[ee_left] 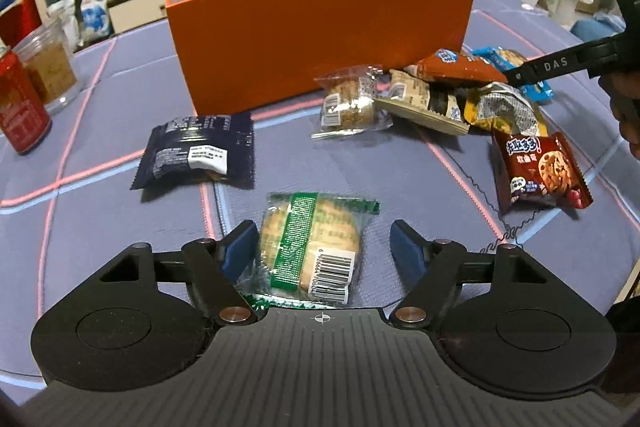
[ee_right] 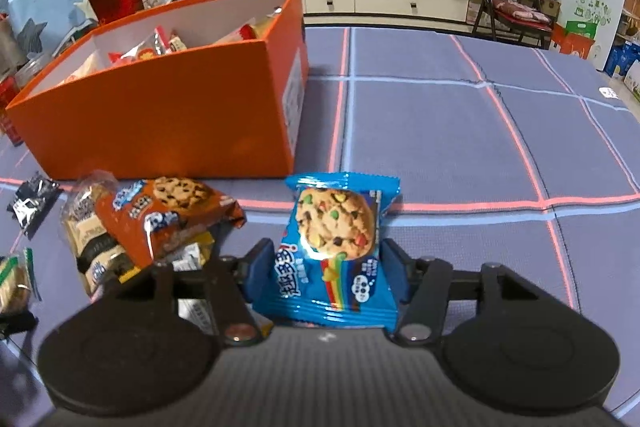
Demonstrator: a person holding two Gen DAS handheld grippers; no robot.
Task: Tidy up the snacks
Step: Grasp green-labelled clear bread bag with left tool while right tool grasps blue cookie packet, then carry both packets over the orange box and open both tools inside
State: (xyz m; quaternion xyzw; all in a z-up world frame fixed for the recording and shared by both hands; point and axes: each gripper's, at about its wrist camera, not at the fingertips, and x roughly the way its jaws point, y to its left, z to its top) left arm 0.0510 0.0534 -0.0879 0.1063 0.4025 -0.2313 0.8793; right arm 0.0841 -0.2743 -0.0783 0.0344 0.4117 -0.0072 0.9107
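A clear green-striped biscuit packet [ee_left: 312, 247] lies on the blue cloth between the fingers of my left gripper [ee_left: 322, 231]. The left pad touches its wrapper; the right pad stands apart, so the jaws are open. My right gripper [ee_right: 327, 247] is shut on a blue cookie packet [ee_right: 336, 247], with a pad pressing on each side. The orange box [ee_left: 320, 39] [ee_right: 160, 131] stands behind, with several snacks inside. In the left wrist view, a finger of the right gripper [ee_left: 556, 65] reaches into the snack pile.
Loose on the cloth are a navy packet [ee_left: 196, 151], a clear oat-biscuit packet [ee_left: 350, 103], a brown cookie packet [ee_left: 452, 67] [ee_right: 168, 215] and a maroon cookie packet [ee_left: 540, 171]. A red can [ee_left: 20, 103] and a clear jar [ee_left: 48, 67] stand far left.
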